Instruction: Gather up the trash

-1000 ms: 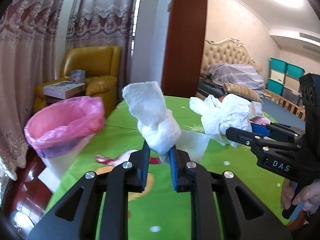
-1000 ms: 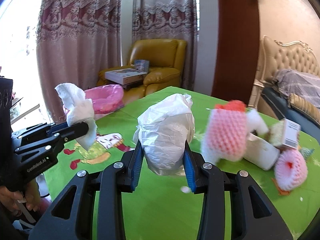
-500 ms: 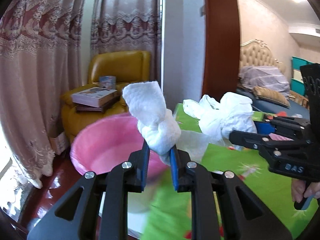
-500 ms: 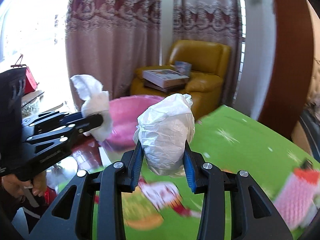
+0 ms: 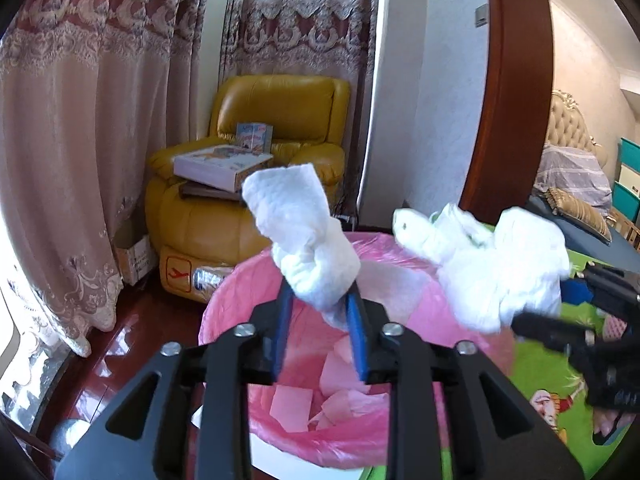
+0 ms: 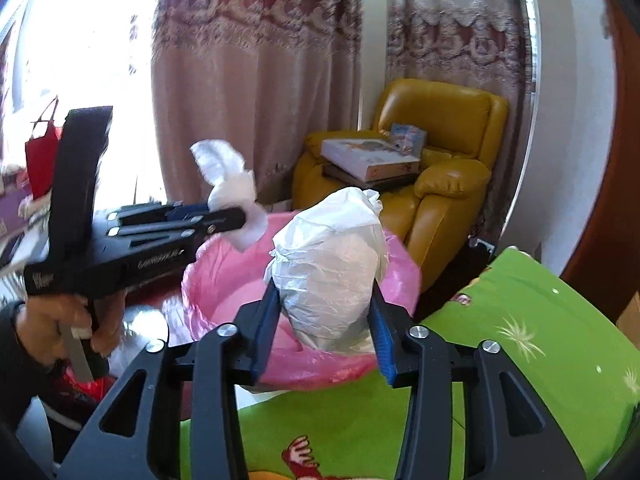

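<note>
My left gripper (image 5: 318, 300) is shut on a crumpled white paper towel (image 5: 304, 236) and holds it over the open mouth of the pink-lined trash bin (image 5: 224, 304). My right gripper (image 6: 324, 316) is shut on a bunched white plastic bag (image 6: 332, 268) and holds it above the bin's near rim (image 6: 200, 276). In the left wrist view the right gripper (image 5: 560, 304) with the bag (image 5: 492, 264) is at the right, over the bin's edge. In the right wrist view the left gripper (image 6: 240, 216) with the towel (image 6: 232, 188) is at the left. Pink scraps lie inside the bin.
The green table (image 6: 540, 344) ends just beside the bin. A yellow armchair (image 5: 256, 184) with boxes (image 5: 220, 168) on it stands behind the bin, by pink curtains (image 5: 72, 120). Dark red floor (image 5: 120, 340) surrounds the bin. A bed (image 5: 576, 176) lies far right.
Both grippers swung left off the green table to over the pink bin, each still holding its trash. The bin now fills the lower middle of both views.
</note>
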Demonstrator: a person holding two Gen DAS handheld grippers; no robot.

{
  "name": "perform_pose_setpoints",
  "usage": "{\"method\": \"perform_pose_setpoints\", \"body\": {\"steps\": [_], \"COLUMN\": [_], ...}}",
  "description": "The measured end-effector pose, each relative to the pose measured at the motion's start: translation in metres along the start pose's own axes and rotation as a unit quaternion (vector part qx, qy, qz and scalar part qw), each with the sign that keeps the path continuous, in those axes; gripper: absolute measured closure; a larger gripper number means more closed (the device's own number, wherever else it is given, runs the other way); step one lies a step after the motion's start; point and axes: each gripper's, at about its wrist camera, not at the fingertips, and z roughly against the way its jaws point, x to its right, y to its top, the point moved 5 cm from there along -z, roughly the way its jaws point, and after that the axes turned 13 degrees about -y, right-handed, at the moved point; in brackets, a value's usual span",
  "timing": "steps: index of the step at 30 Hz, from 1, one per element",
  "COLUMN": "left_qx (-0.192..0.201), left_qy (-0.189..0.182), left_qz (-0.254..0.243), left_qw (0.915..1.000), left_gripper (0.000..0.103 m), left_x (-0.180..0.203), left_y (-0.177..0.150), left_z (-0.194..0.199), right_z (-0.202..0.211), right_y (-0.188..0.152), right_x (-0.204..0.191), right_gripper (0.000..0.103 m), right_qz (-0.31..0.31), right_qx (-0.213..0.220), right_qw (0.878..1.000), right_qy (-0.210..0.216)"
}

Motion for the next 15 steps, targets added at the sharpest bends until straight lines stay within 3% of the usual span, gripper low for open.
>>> {"method": "perform_pose_setpoints", "body": {"steps": [1,2,9,15], "left_qx": [-0.002,0.000,0.020,0.060], "left_qy": [0.013,0.022,0.044,0.048], "left_qz": [-0.002,-0.002,-0.019,-0.041], "left_qw": [0.9999,0.9998,0.9987,0.9962], "left_gripper": [0.051,0.047,0.033,0.004], "left_x": [-0.005,-0.010,0.000,0.058], "left_y": [0.000,0.001,0.000,-0.009], "left_z": [-0.004,-0.004,0.024,0.060], "right_z": [-0.005,-0.007,0.025,0.088], "right_y": [-0.002,-0.004,-0.019,-0.044], "right_x": [-0.002,-0.002,0.016,0.038], "right_gripper": [0.040,0.033,0.031,0.028], "right_qz": [0.009,0.017,0.004,0.009], "right_qx": [-0.007,-0.005,0.011,0.030], "right_qw": [1.000,1.000,1.000,0.998], "right_qy": [0.000,-0.012,-0.017,-0.062]}}
